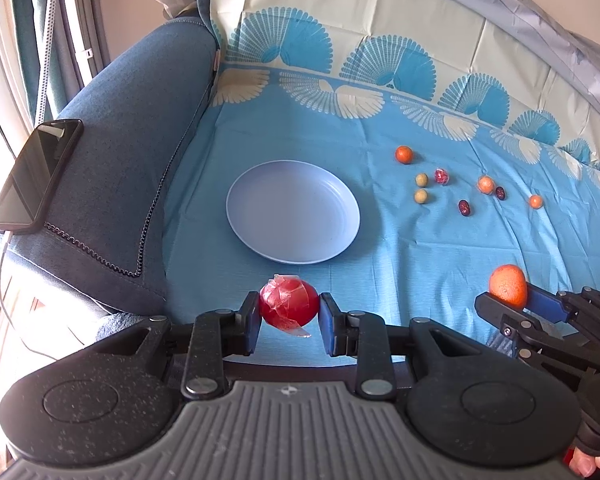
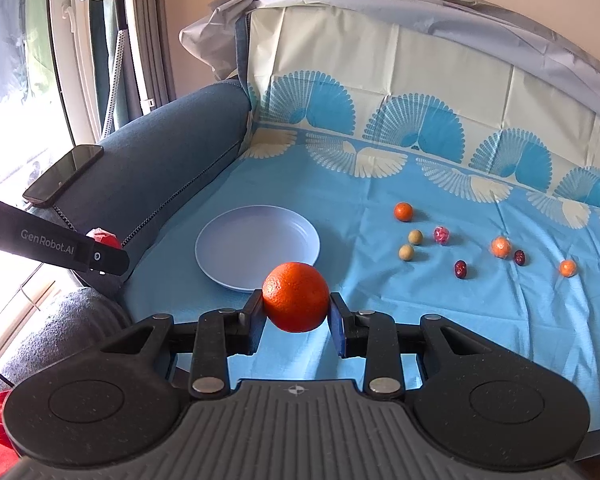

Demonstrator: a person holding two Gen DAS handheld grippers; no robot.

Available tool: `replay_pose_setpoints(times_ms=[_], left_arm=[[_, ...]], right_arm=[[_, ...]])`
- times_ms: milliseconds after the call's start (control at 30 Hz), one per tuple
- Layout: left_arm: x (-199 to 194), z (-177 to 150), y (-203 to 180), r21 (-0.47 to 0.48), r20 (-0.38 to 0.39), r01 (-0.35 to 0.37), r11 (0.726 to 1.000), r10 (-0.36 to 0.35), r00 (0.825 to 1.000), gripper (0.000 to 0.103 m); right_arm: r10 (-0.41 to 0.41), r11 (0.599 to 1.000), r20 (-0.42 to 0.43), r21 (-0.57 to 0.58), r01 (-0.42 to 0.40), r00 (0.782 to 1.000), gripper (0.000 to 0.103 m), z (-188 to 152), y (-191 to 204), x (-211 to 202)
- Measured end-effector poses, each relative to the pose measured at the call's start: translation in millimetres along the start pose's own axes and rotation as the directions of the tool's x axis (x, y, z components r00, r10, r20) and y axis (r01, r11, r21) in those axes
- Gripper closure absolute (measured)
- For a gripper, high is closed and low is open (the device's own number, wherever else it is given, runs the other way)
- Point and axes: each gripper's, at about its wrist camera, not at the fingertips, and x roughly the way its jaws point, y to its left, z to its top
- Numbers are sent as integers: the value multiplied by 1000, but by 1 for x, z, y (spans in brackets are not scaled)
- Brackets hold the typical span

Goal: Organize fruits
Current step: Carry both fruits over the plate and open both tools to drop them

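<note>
Sofa seat: covered by a blue cloth (image 1: pixel 380 248) with a fan pattern; it carries everything below.
Armrest: one, dark blue (image 1: pixel 128 168), along the cloth's left edge, with one black phone (image 1: pixel 36 176) lying on top.
Plate: one, pale blue (image 1: pixel 293 213), bare, near the cloth's left edge and towards its front.
Left gripper (image 1: pixel 289 317): jaws narrowed onto one red fruit (image 1: pixel 288 306) with clear wrapping stuck to it; both pads press its sides, and it sits between the fingertips just in front of the plate's near rim.
Right gripper (image 2: pixel 296 309): jaws narrowed onto one large orange (image 2: pixel 296 297), a pad against each side, held over the plate's near rim as its own camera shows it.
Small orange fruits: three on the cloth, (image 1: pixel 404 155), (image 1: pixel 486 184), (image 1: pixel 535 201), spread to the right of the plate.
Green-yellow balls: two, (image 1: pixel 421 179) and (image 1: pixel 421 195), close together.
Dark red oval fruits: two, (image 1: pixel 464 208) and (image 1: pixel 500 193).
Pink-red wrapped ball: one (image 1: pixel 441 176), just right of the upper green-yellow ball.
</note>
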Motion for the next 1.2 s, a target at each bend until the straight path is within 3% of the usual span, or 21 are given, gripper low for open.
replay_pose_setpoints(times_ms=[367, 633, 833, 1033, 1067, 1100, 1133, 1167, 1200], left_arm=[[51, 41, 15, -14, -28, -31, 999, 31, 999, 69], [132, 73, 20, -2, -101, -47, 999, 47, 994, 69], [197, 87, 24, 22, -166, -66, 998, 69, 984, 70], [235, 98, 23, 72, -183, -72, 995, 84, 980, 69], [237, 99, 22, 84, -191, -63, 994, 78, 978, 63], [240, 103, 21, 89, -195, -57, 994, 74, 978, 41], [238, 105, 21, 87, -182, -59, 995, 74, 981, 28], [232, 107, 22, 79, -151, -65, 995, 76, 986, 7], [223, 108, 23, 71, -111, -68, 995, 76, 991, 0]], right_arm=[[14, 1000, -67, -21, -15, 998, 68, 20, 8, 62], [41, 999, -141, -29, -45, 989, 68, 40, 15, 145], [60, 998, -241, -19, -66, 969, 68, 40, 12, 209], [67, 997, -272, -19, -75, 960, 67, 45, 11, 244], [73, 996, -279, -26, -83, 958, 67, 46, 11, 249], [77, 996, -282, -27, -88, 956, 64, 48, 12, 253], [80, 996, -279, -25, -91, 957, 49, 50, 11, 254], [80, 996, -275, -25, -90, 958, 38, 53, 11, 253], [76, 996, -257, -25, -85, 963, 23, 56, 10, 250]])
